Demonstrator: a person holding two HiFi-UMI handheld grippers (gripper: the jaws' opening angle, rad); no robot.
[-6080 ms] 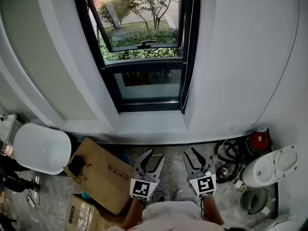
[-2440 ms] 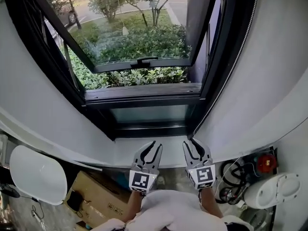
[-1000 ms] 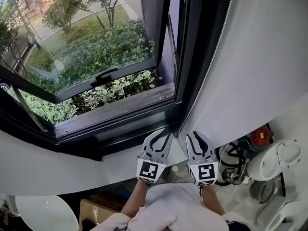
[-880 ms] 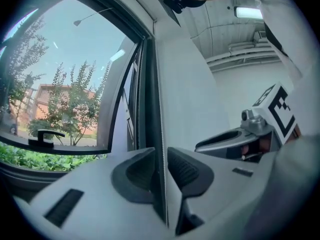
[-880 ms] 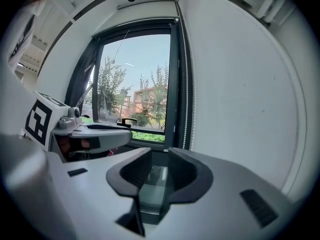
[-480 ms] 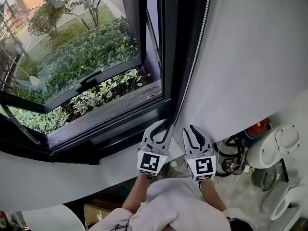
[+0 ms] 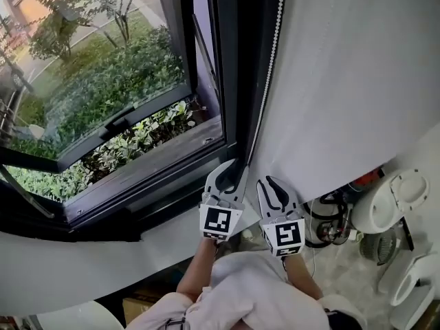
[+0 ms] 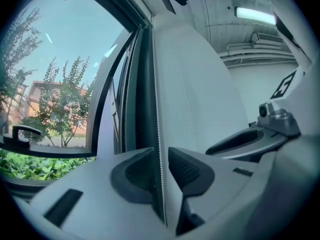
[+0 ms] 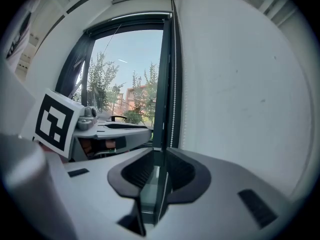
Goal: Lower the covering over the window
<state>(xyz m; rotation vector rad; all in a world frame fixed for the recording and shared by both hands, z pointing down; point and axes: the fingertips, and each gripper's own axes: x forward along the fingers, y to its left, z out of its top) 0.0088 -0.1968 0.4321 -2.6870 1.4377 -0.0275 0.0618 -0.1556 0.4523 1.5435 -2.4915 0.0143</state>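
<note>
As you stand at the one open window [image 7: 103, 95], count two tongs and one bead chain [image 7: 270, 57]. Chain's long axis runs vertical, straight up from both tips, along the dark frame [image 7: 234, 74]. Left gripper [image 7: 234, 167]: released, jaws have just been opening, chain passes between them, nearer its left pad, not pinched. Right gripper [image 7: 269, 183], just beside: loose too, jaws have just been closing, chain in the gap, no squeeze seen.

Cluttered storeroom: coiled hoses [image 7: 328, 220], white appliances [image 7: 395, 196].
</note>
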